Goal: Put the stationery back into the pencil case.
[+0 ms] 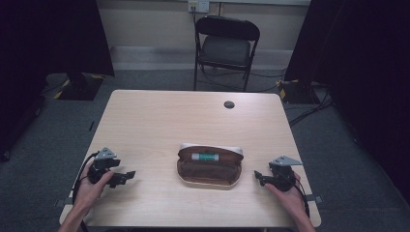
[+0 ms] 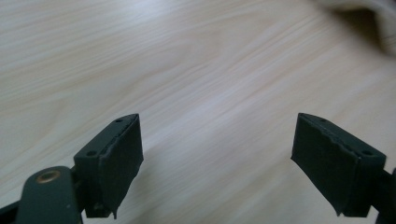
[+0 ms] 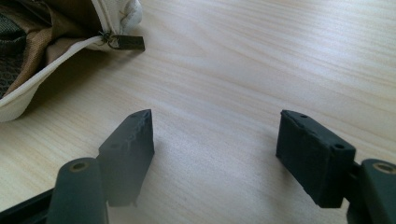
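A: Why is the pencil case (image 1: 210, 166) laid open near the front middle of the table (image 1: 159, 121)?

B: It seems to be placed there so that it can be reached equally from both sides. Its lid is folded back, and a green-and-white tube (image 1: 205, 156) is seen lying inside along the far edge. The interior is thereby exposed, probably so that the contents can be handled or the case zipped up.

A: And how is the left hand-held gripper (image 1: 126, 176) held?

B: It is kept low over the table, well to the left of the case, with its jaws set wide apart. Nothing is held; only bare wood is seen between the pads (image 2: 119, 158) in the left gripper view, blurred as if in motion.

A: The right hand-held gripper (image 1: 259, 177)?

B: It is likewise spread wide and empty, pointed towards the case's right end. In the right gripper view the zip pull (image 3: 127, 42) and the cream edge of the case are seen just ahead and to the left, untouched. That end is judged the likely point of approach.
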A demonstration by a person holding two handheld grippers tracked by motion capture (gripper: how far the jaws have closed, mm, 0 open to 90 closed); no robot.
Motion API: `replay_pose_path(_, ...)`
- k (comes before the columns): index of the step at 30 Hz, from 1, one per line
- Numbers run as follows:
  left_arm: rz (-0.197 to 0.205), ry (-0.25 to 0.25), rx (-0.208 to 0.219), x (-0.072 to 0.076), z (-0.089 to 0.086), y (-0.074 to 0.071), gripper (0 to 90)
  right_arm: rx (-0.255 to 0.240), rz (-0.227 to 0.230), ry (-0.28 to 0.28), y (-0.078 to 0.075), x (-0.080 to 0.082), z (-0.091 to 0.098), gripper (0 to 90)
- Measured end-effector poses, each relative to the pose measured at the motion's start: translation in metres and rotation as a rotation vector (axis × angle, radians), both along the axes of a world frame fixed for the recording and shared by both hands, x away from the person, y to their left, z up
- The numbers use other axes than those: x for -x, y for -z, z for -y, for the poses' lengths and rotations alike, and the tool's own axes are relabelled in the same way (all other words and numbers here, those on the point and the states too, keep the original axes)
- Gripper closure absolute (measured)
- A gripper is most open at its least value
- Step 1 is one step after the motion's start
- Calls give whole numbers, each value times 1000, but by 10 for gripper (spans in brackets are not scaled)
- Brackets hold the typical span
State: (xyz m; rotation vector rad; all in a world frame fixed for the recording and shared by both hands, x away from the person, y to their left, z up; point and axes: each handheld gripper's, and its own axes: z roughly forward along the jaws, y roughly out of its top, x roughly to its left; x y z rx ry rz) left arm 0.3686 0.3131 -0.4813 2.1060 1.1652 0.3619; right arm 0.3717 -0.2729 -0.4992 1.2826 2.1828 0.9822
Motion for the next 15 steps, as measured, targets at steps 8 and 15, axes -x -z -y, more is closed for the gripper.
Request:
replay_pose_path(8,50,-60,-70,1,-3,16,121,1,0,0,0,0,0,248)
replay_pose_path(15,83,-59,-51,1,-3,22,40,10,-5,24,0,-1,0,199)
